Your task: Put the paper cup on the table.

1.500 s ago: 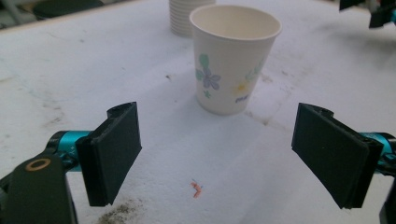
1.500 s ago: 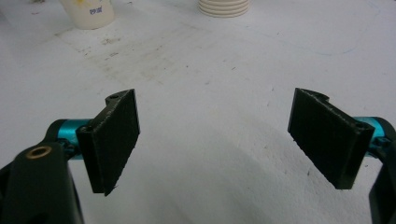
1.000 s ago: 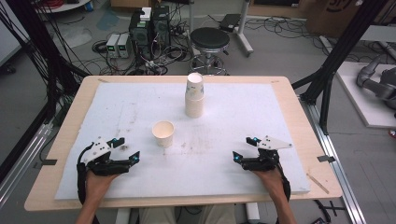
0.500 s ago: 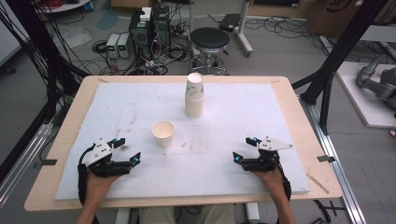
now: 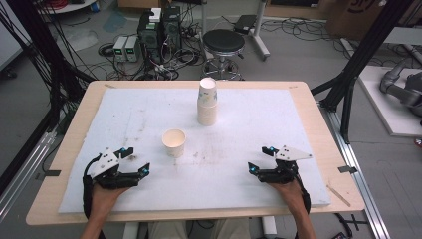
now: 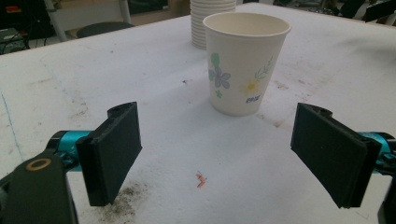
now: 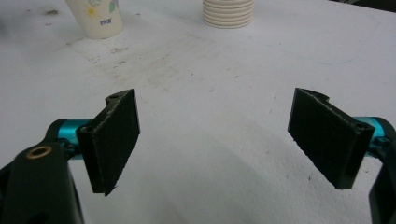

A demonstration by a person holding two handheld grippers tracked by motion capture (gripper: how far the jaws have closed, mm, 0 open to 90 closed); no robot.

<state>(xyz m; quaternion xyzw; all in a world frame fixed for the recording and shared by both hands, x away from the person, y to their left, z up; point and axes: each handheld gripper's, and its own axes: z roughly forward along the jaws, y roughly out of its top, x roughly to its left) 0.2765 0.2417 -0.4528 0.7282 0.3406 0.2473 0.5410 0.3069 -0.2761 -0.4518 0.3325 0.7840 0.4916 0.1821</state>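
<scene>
A single paper cup (image 5: 174, 141) with a flower print stands upright on the white board, mouth up. Behind it rises a stack of the same cups (image 5: 207, 102). My left gripper (image 5: 135, 160) rests near the front left of the board, open, jaws empty and pointing toward the single cup (image 6: 245, 63), which stands a short way ahead of the jaws. My right gripper (image 5: 260, 159) rests at the front right, open and empty. In the right gripper view the single cup (image 7: 95, 17) and the base of the stack (image 7: 229, 13) sit far ahead.
The white board (image 5: 298, 124) covers most of a wooden table (image 5: 318, 107) and carries dirt smudges. Beyond the table's far edge are a round stool (image 5: 225, 42), electronics boxes and cables on the floor. Black frame posts flank both sides.
</scene>
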